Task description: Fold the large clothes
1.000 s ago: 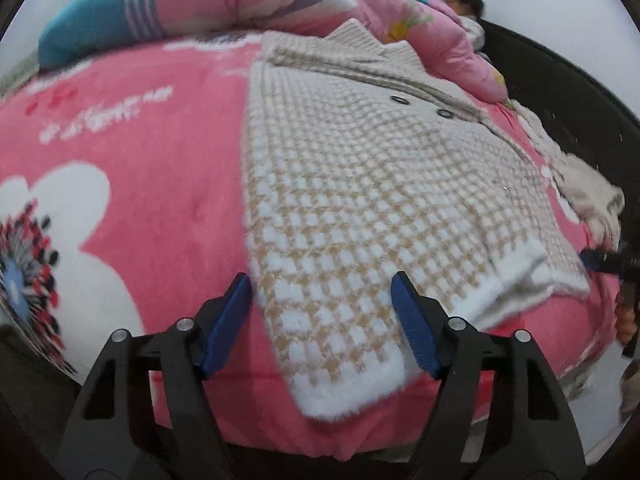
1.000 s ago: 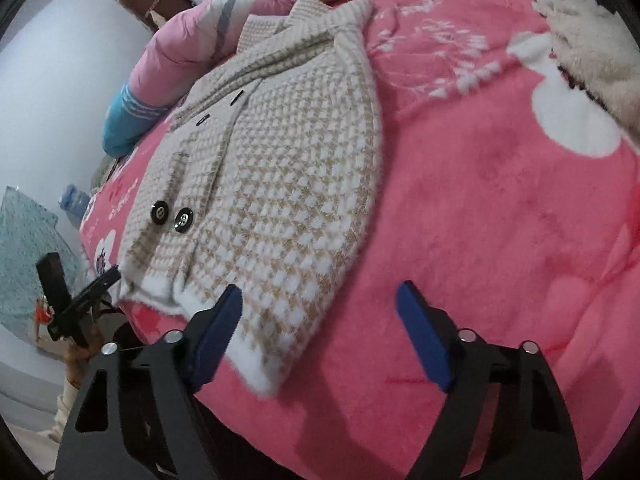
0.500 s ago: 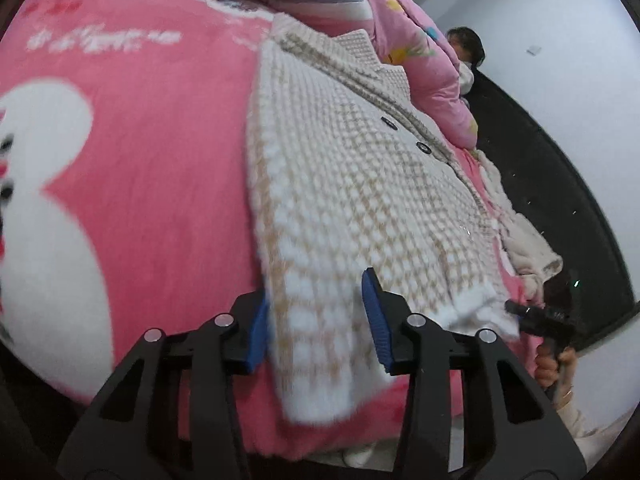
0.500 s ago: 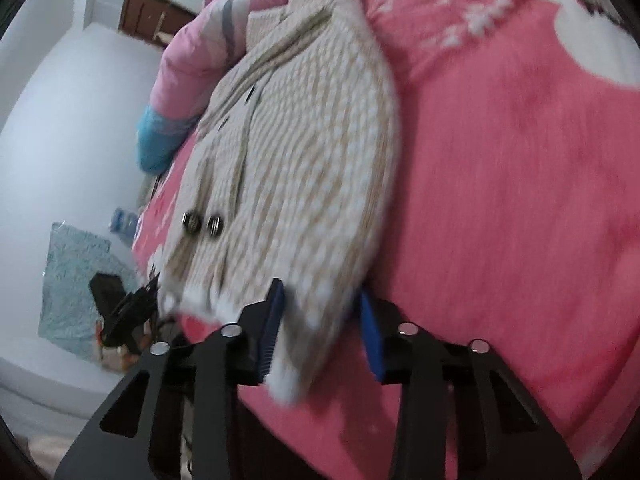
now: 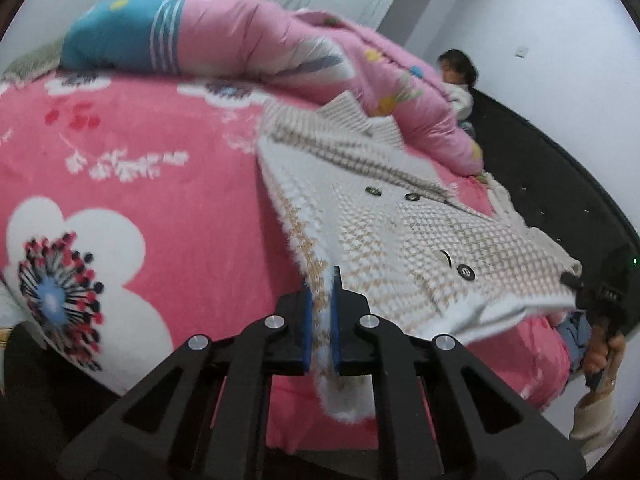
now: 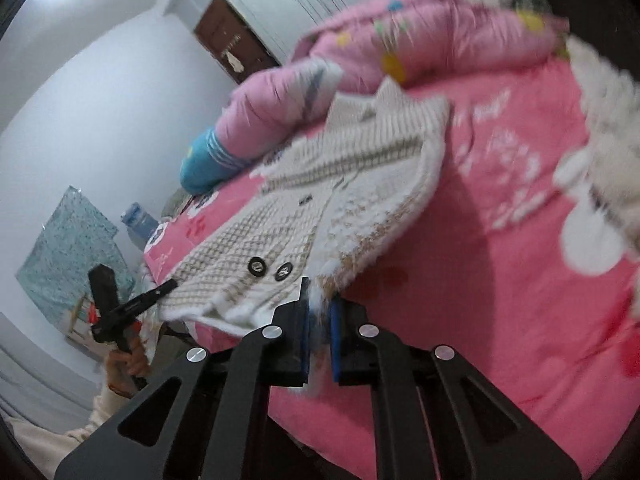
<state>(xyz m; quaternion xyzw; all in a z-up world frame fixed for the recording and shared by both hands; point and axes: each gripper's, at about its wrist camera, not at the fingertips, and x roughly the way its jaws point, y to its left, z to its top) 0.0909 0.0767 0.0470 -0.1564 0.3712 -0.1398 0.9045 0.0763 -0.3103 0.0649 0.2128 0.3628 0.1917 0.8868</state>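
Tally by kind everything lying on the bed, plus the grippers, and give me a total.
Checked knit jackets: 1
Pink quilts with a blue end: 1
Fluffy white garments: 1
Grippers: 2, the left gripper and the right gripper, each shut on the jacket's hem
Total: 5

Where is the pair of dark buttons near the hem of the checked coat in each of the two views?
Left wrist: the dark buttons lie right of centre on the checked coat, above the left gripper.
Right wrist: the same buttons lie left of centre, just above the right gripper.
Shared landmark: the blue end of the pink quilt.
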